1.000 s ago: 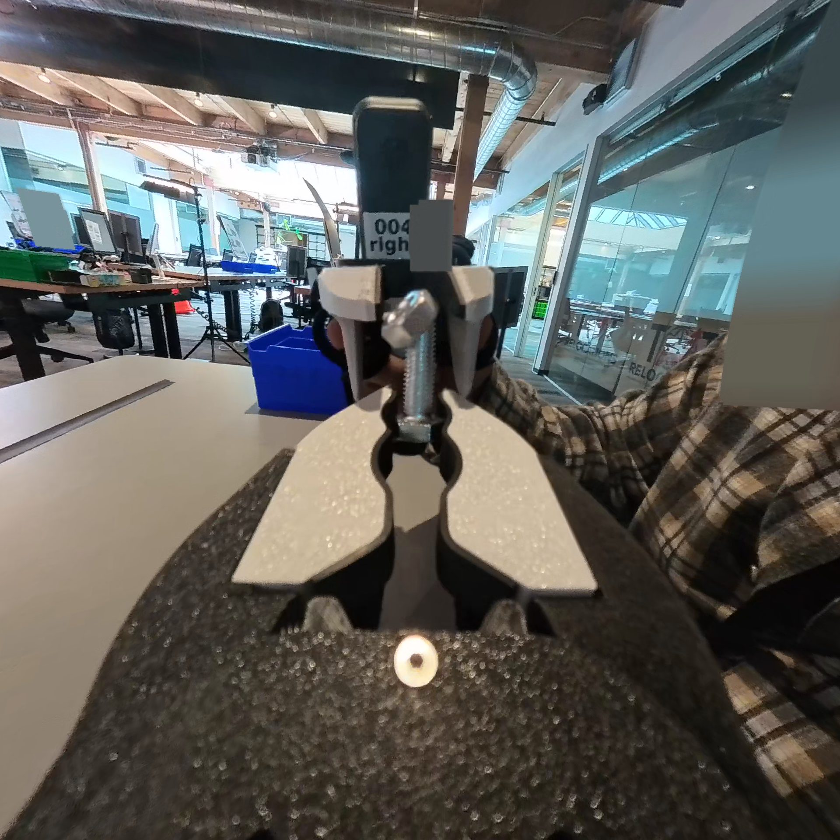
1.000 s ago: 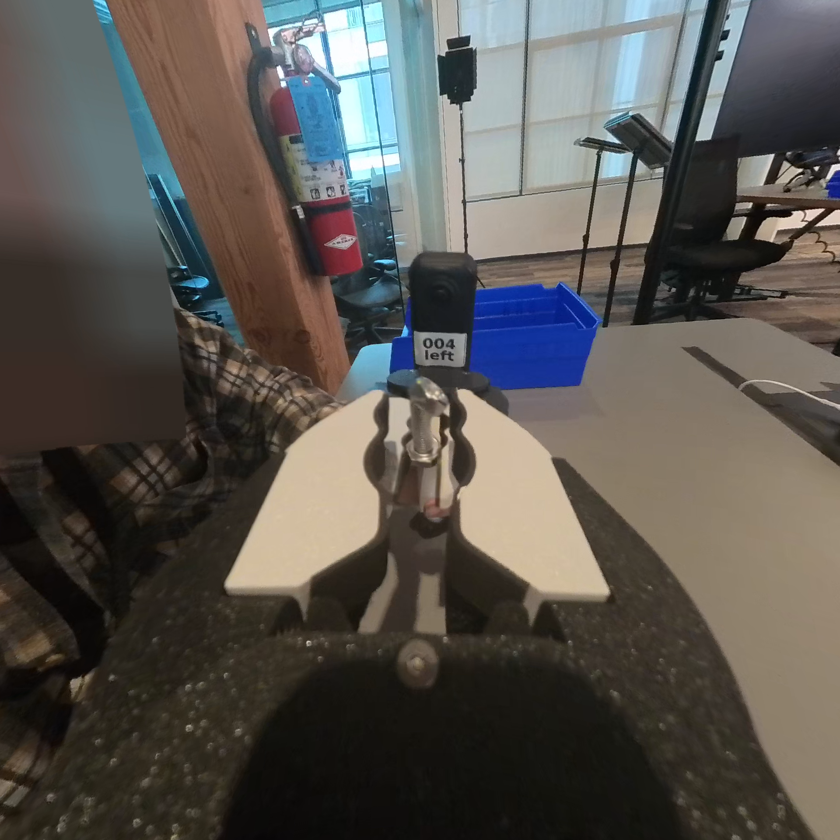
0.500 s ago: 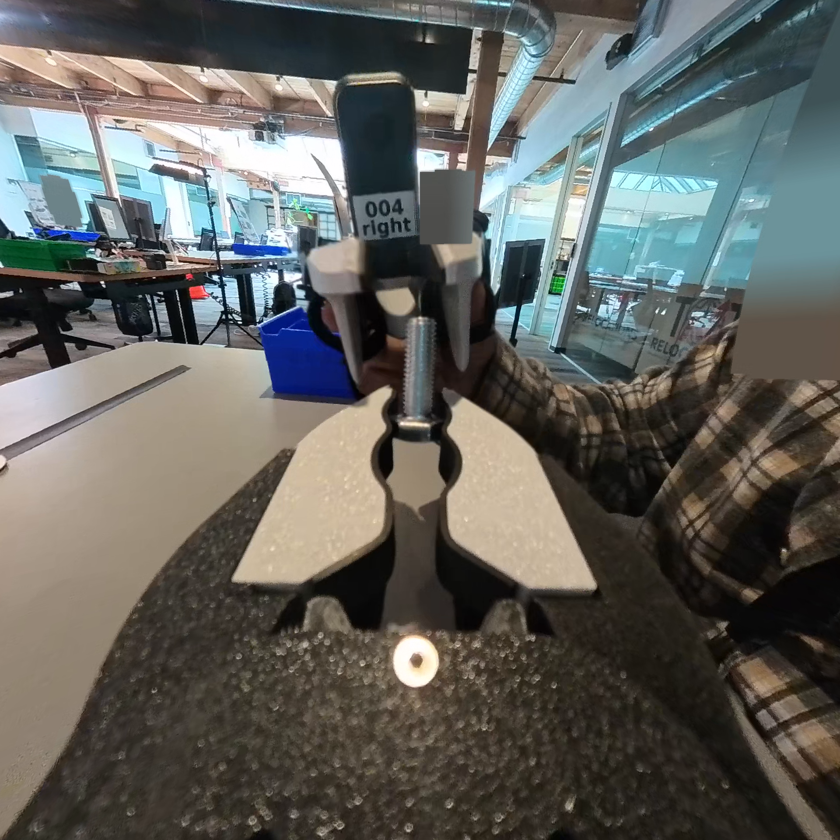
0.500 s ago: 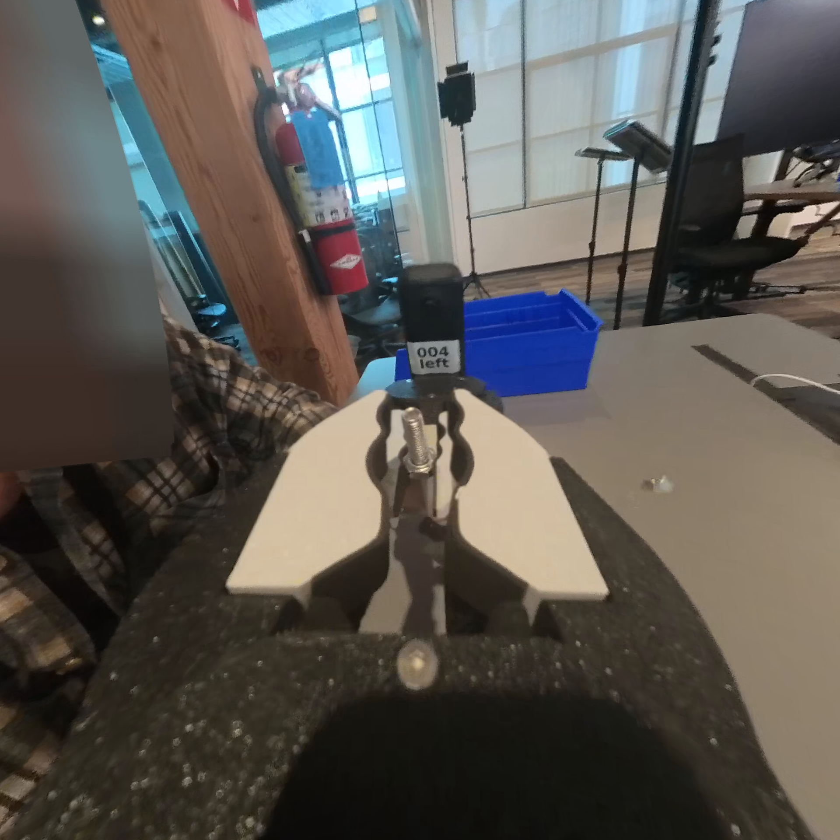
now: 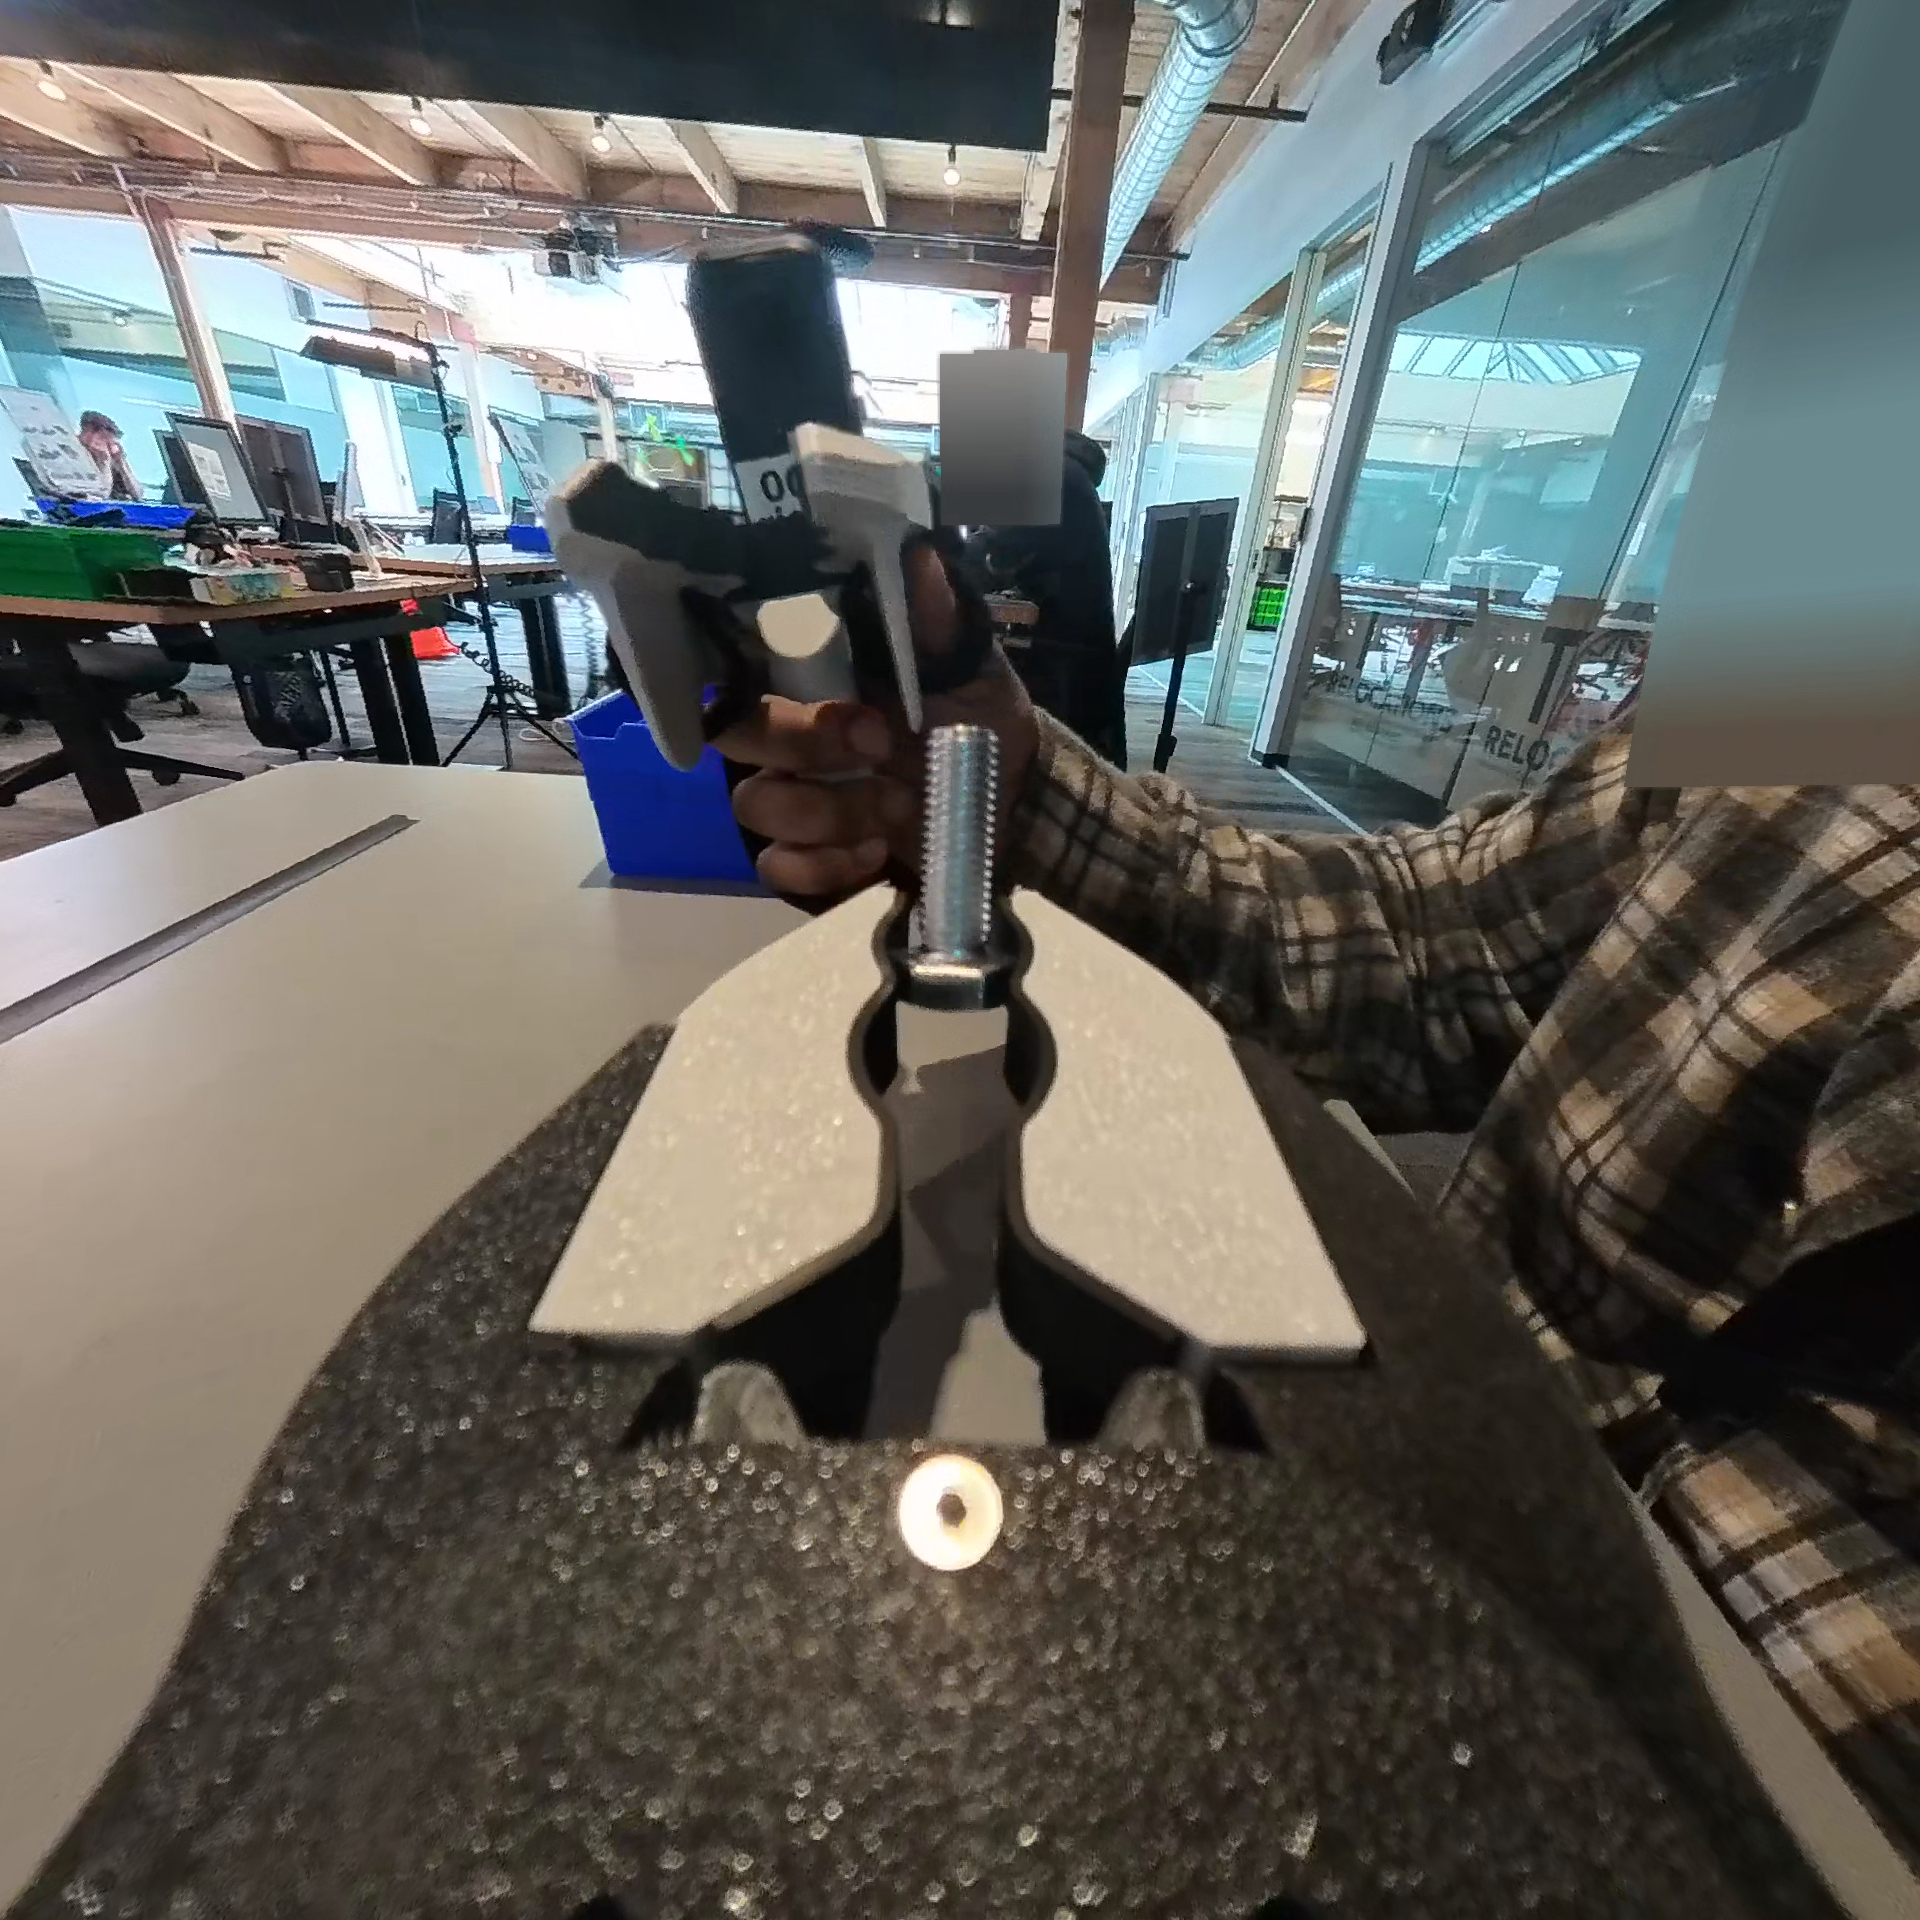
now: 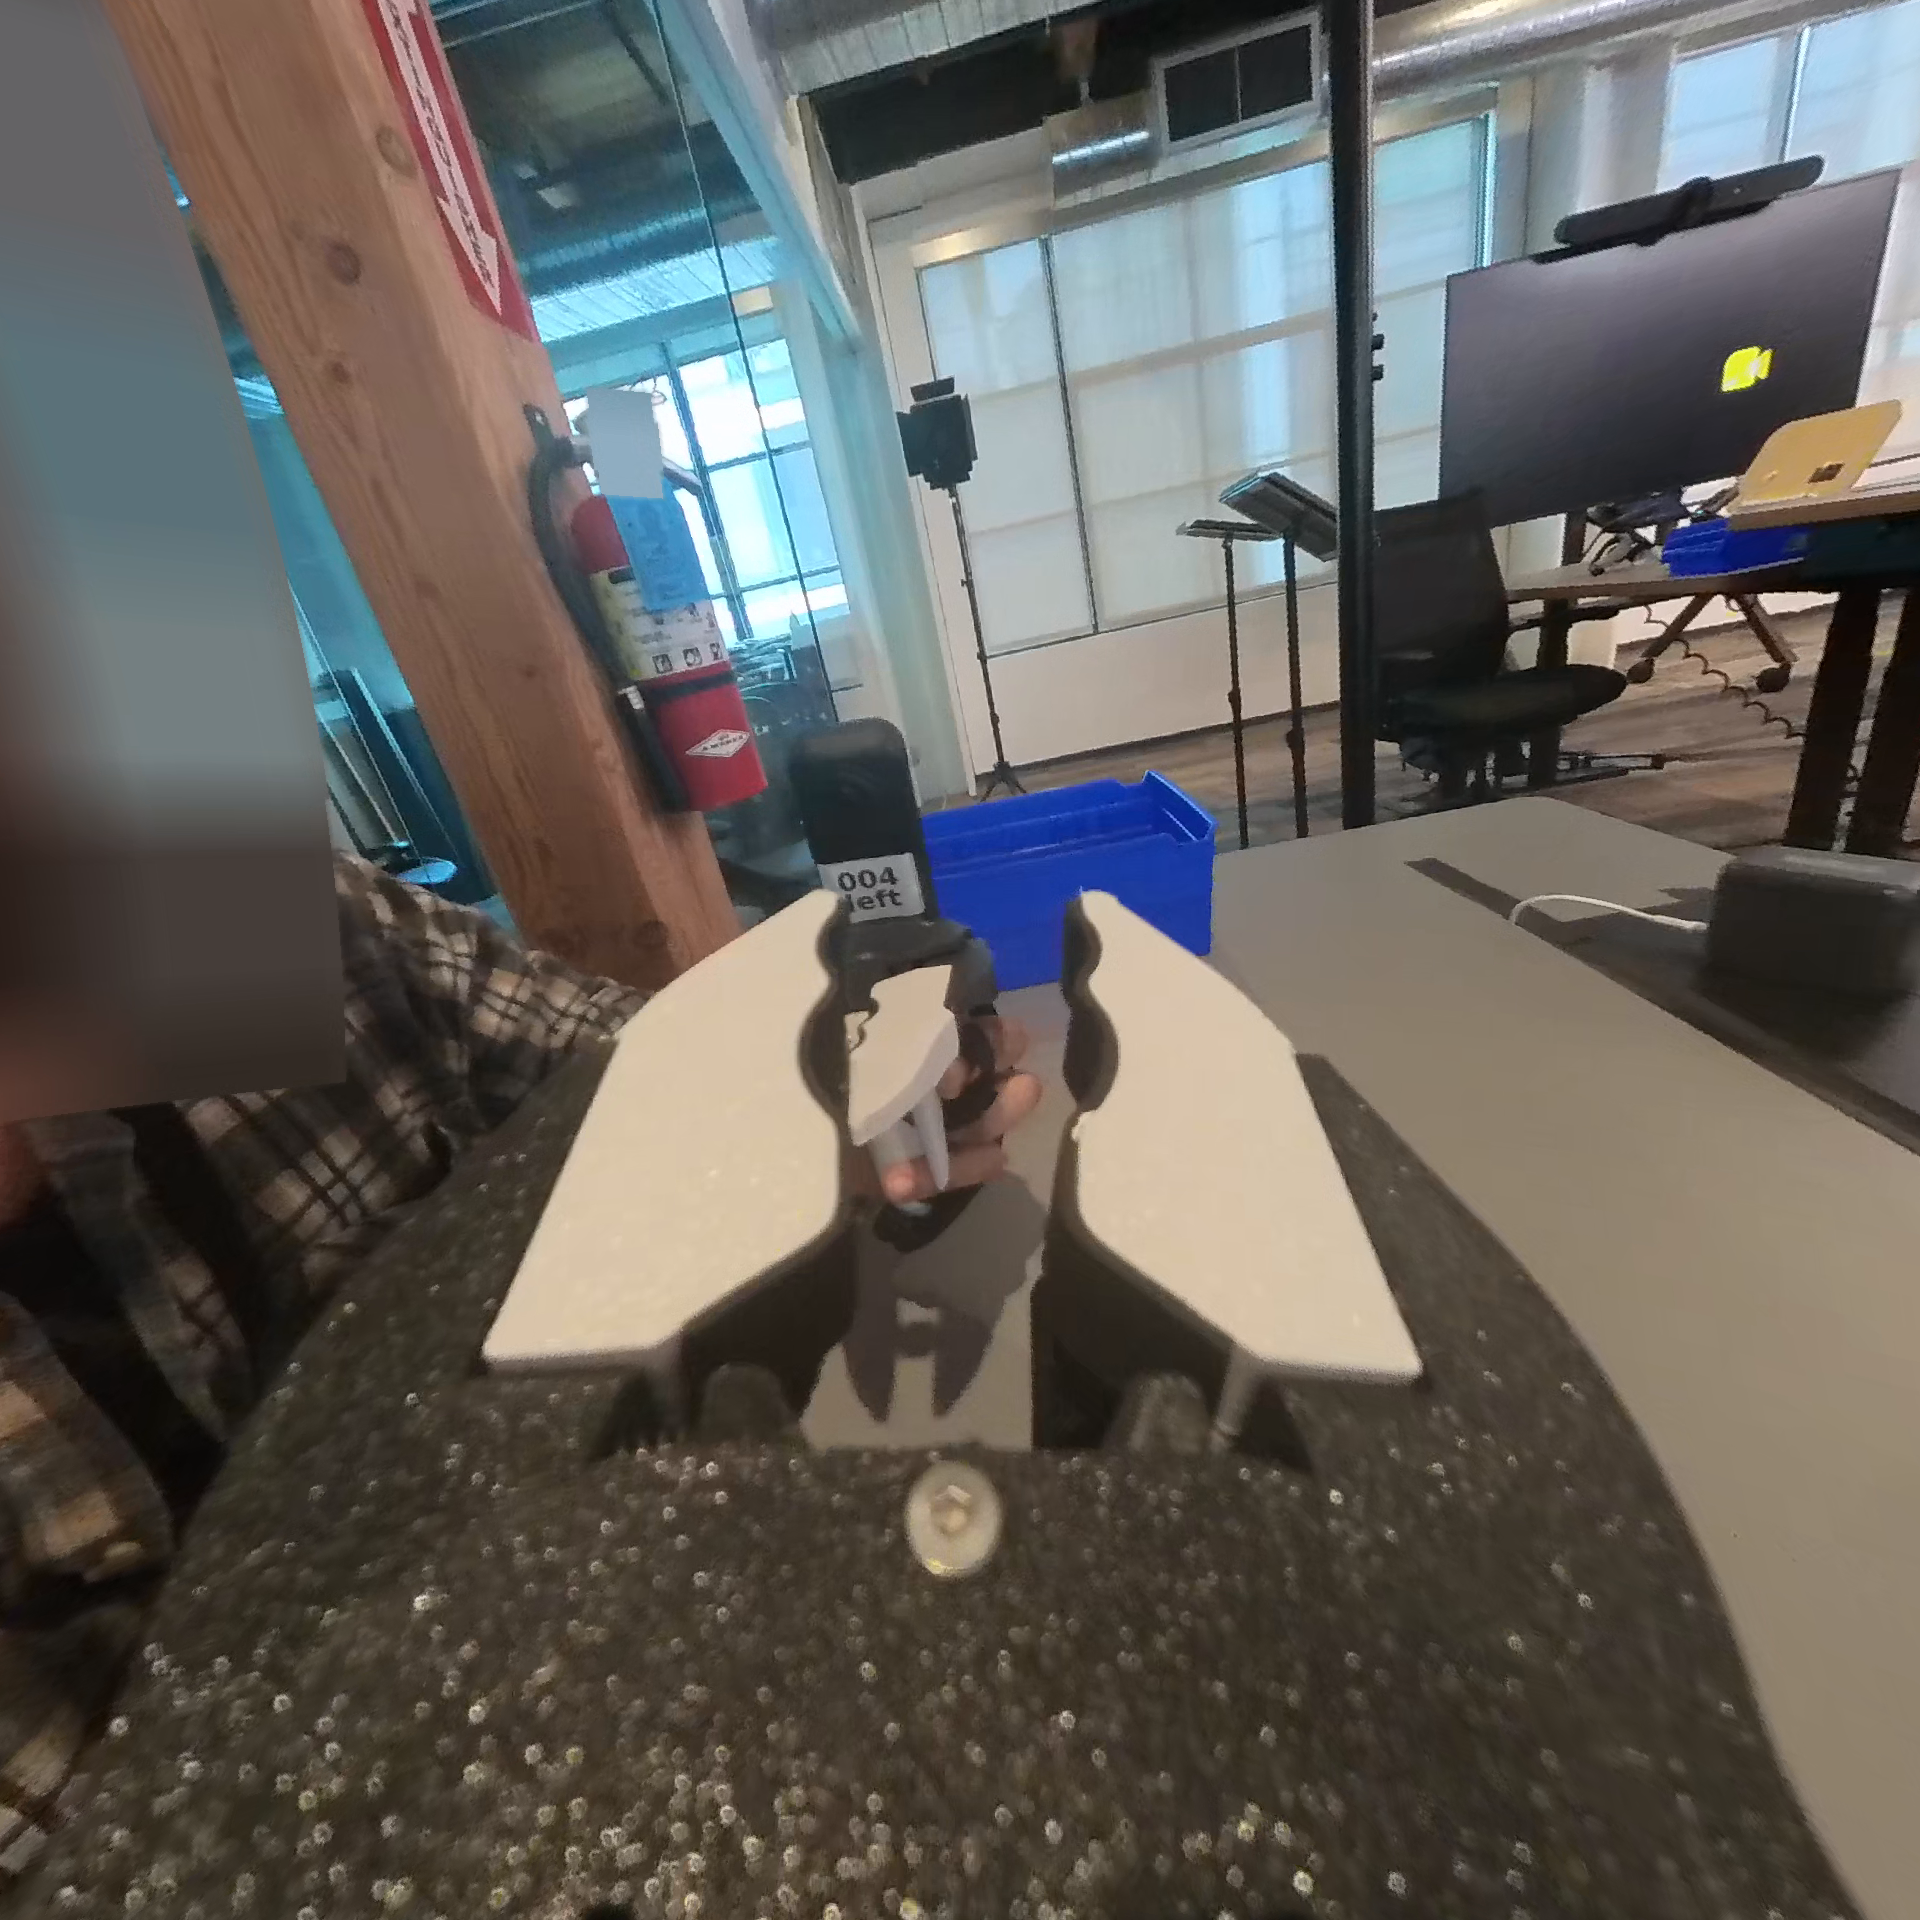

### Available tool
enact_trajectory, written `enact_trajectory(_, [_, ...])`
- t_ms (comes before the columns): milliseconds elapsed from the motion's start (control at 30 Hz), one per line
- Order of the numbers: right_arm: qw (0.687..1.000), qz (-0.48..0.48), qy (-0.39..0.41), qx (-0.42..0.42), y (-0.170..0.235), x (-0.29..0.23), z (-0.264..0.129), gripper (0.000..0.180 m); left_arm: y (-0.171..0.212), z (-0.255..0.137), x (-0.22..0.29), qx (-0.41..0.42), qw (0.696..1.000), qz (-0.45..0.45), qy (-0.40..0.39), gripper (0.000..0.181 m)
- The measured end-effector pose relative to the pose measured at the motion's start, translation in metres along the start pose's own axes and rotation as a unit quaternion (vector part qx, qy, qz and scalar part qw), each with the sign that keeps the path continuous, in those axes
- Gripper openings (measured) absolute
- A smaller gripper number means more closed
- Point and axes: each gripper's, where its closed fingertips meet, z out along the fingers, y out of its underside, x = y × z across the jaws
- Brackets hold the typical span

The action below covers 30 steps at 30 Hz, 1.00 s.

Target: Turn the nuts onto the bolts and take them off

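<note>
— Fingers (image 5: pixel 748 1122) of the left gripper (image 5: pixel 951 940) are clenched on the hexagonal head of the bolt (image 5: pixel 961 831), whose threaded shank points to twelve o'clock, bare all the way to its tip.

— And a second ago?

— A nut sat at the far end of that thread, pinched by the right gripper (image 5: pixel 795 727). Half a second ago it was already gone from the bolt, and a small metal piece lay on the table (image 5: pixel 312 987).

— Where is the right gripper now?

— Up at about eleven o'clock from the bolt's tip, tilted, apart from the thread. In its own view its fingers (image 6: pixel 1195 1122) stand spread, with nothing between them.

— So the nut is off?

— It seems so: one removal looks finished. The nut itself shows in neither present view, so where it now lies cannot be told.

— What follows?

— Probably fetching a nut again, perhaps near the blue bin (image 5: pixel 655 779) at ten o'clock, while the left gripper holds the bolt steady.
</note>
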Motion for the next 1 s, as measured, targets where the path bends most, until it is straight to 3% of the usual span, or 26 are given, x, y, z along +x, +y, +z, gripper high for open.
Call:
enact_trajectory(733, [1.000,0.002,-0.004,-0.008,0.004,-0.001,0.002,0.034,-0.002,0.000,0.000,0.000,1.000,0.002,-0.005,0.015])
enact_trajectory(1000, [0.999,-0.010,0.031,-0.021,0.007,0.010,-0.005,0.034,-0.006,-0.009,-0.009,-0.002,1.000,0.009,-0.026,0.015])
